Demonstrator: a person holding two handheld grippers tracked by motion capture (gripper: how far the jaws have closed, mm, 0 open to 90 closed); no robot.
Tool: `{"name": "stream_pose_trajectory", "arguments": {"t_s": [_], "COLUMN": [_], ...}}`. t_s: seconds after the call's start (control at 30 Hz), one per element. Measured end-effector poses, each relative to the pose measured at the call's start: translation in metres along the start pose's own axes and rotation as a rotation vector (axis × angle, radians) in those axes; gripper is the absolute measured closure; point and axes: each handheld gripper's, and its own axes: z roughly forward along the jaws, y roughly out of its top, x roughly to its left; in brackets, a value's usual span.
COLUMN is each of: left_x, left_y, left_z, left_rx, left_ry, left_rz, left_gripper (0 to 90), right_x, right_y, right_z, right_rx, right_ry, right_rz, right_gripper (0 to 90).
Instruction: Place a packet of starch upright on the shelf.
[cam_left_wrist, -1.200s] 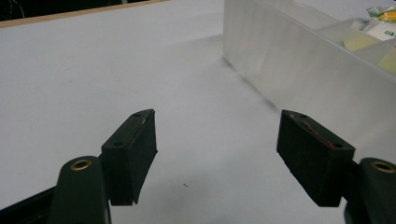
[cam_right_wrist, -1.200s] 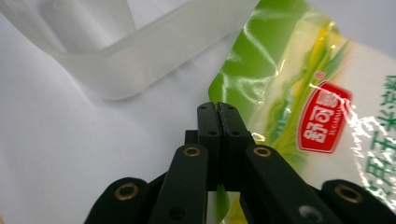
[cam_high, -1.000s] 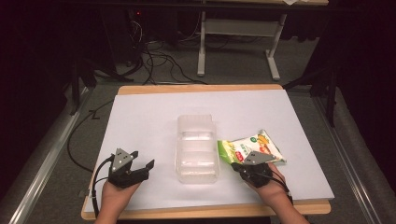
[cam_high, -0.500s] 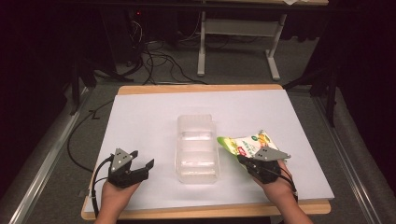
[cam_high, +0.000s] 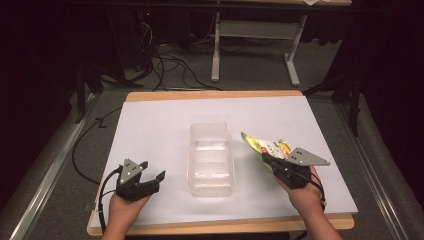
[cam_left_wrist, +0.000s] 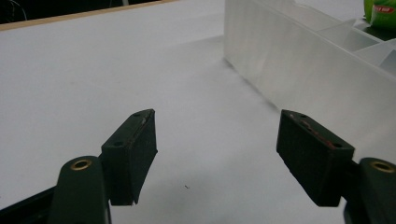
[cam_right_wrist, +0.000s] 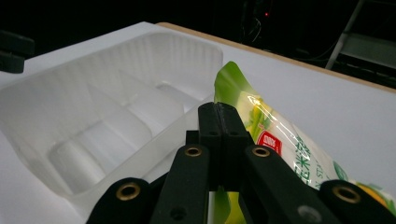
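The right claw (cam_high: 268, 162), clamped on the green snack packet (cam_high: 262, 146), has lifted it off the worktop (cam_high: 160, 120) toward the clear tray's (cam_high: 211, 159) right rim, likely for loading; left of the tray, the left claw (cam_high: 150, 176) stays apart, empty

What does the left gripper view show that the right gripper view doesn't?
The left gripper view alone shows the left gripper, jaws wide apart over bare white table, and the tray's outer wall. The right gripper view alone shows the right gripper shut on the green packet, plus the tray's inner compartments. Both show the clear tray, the white table and some of the packet.
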Motion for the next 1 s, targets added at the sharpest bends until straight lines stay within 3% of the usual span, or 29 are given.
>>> {"name": "stream_pose_trajectory", "arguments": {"t_s": [0.37, 0.5, 0.73, 1.0], "left_x": [0.001, 0.002, 0.003, 0.004], "left_y": [-0.001, -0.001, -0.001, -0.001], "left_z": [0.000, -0.001, -0.003, -0.004], "left_rx": [-0.002, -0.004, -0.012, -0.016], "left_ry": [0.008, 0.011, 0.015, 0.017], "left_rz": [-0.008, -0.009, -0.016, -0.022], "left_gripper": [29.6, 29.6, 29.6, 29.6], "right_x": [-0.008, -0.009, -0.004, 0.000], "right_y": [0.022, 0.031, 0.053, 0.067], "right_z": [0.002, 0.005, 0.022, 0.020], "right_rx": [-0.084, -0.128, -0.182, -0.223], "right_ry": [-0.005, 0.019, 0.042, 0.058], "right_rz": [0.002, 0.012, 0.023, 0.005], "right_gripper": [90.0, 90.0, 90.0, 90.0]}}
